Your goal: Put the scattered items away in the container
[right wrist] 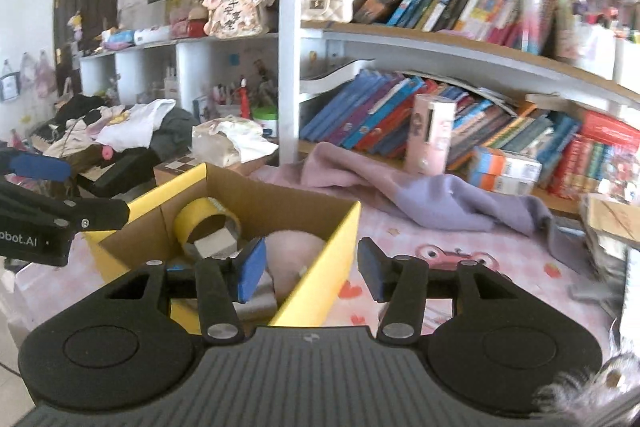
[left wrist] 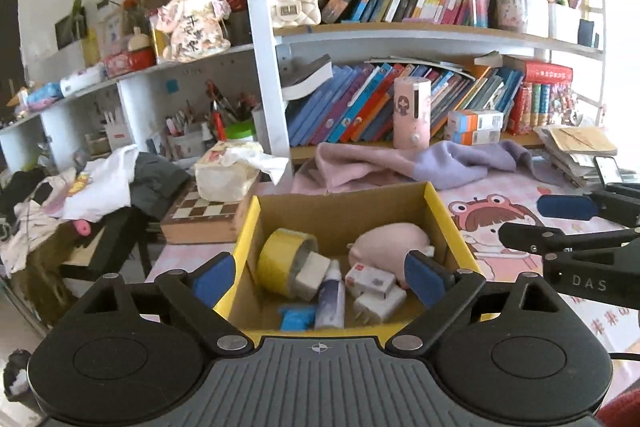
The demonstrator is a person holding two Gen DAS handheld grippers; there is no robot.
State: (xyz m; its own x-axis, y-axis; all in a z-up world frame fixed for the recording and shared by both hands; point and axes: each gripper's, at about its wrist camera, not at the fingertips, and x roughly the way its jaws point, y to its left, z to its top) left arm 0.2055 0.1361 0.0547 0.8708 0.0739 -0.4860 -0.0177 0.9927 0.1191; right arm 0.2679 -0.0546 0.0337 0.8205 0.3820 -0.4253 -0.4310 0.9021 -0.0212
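Note:
A yellow cardboard box stands on the pink cartoon mat. Inside lie a yellow tape roll, a pink plush pig, small white boxes, a white bottle and a blue item. My left gripper hovers wide open over the box's near side, nothing between its pads. My right gripper is open above the box's right wall, pads clear of it, empty. The tape roll and pig show past its left finger.
A pink and purple cloth lies behind the box. A tissue pack sits on a chessboard to the left, beside a clothes pile. Crowded bookshelves rise behind, with a pink cylinder on the lower shelf.

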